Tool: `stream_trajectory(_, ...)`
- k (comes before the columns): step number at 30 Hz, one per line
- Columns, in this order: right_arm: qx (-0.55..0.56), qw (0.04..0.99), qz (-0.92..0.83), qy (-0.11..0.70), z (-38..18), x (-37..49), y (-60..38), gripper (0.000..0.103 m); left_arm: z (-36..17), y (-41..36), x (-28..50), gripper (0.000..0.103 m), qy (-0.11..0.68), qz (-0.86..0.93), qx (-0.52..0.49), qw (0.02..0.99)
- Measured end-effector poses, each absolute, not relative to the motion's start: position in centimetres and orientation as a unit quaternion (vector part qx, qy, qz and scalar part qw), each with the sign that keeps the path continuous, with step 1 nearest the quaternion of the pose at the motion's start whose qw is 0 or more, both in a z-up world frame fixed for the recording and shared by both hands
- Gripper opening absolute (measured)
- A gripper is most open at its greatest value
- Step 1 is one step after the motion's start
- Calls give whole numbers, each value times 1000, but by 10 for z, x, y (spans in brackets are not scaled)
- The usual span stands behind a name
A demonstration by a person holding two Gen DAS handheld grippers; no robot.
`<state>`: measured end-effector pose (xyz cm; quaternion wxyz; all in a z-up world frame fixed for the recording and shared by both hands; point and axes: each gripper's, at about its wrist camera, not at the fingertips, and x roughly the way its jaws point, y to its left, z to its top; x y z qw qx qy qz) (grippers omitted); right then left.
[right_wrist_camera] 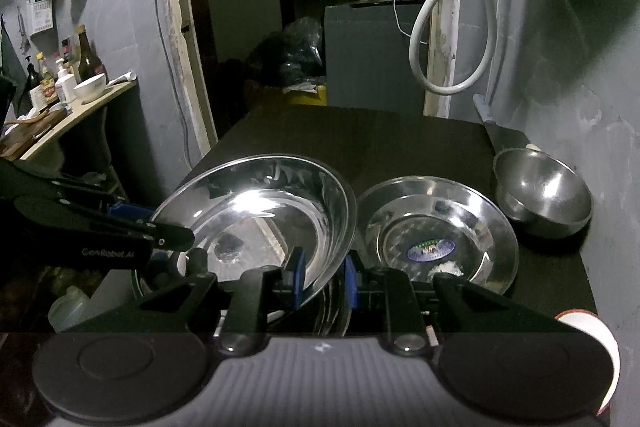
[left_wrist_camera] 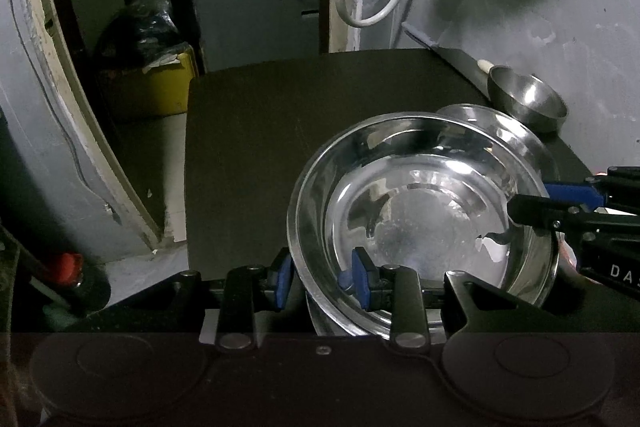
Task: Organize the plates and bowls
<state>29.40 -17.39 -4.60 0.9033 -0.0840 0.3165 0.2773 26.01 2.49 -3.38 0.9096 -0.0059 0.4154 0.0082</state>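
**Operator:** What are the fingers doing at this stage?

**Technician:** Both grippers are gripping the same large shiny steel plate [left_wrist_camera: 420,211] by its rim. The left gripper [left_wrist_camera: 322,281] is clamping the near rim, with one blue finger pad [left_wrist_camera: 362,277] inside the plate and the other outside. The right gripper [right_wrist_camera: 322,277] is clamping the opposite rim in the same manner. The plate is tilting and appears to be off the dark tabletop [left_wrist_camera: 280,131].

**Operator:** Where are the remaining items sitting?

**Technician:** A smaller round steel plate with a blue sticker [right_wrist_camera: 436,239] is lying flat just beyond the right fingers, partly under the held plate's far edge in the left wrist view. A small steel bowl [right_wrist_camera: 544,195] is resting further beyond, near the grey wall [right_wrist_camera: 600,107].

**Operator:** How far along is the task?

**Technician:** Judging from the layout, it is in progress. One plate is being carried; nothing is stacked yet. Placement of the large plate and grouping of the bowl appear to be outstanding.
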Motion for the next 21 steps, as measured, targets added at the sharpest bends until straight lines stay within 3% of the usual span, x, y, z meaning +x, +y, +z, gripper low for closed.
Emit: stream_trajectory(21,-76,891,271,356,-67,289,-174,24,-48,16,258,34,445,16,28,895)
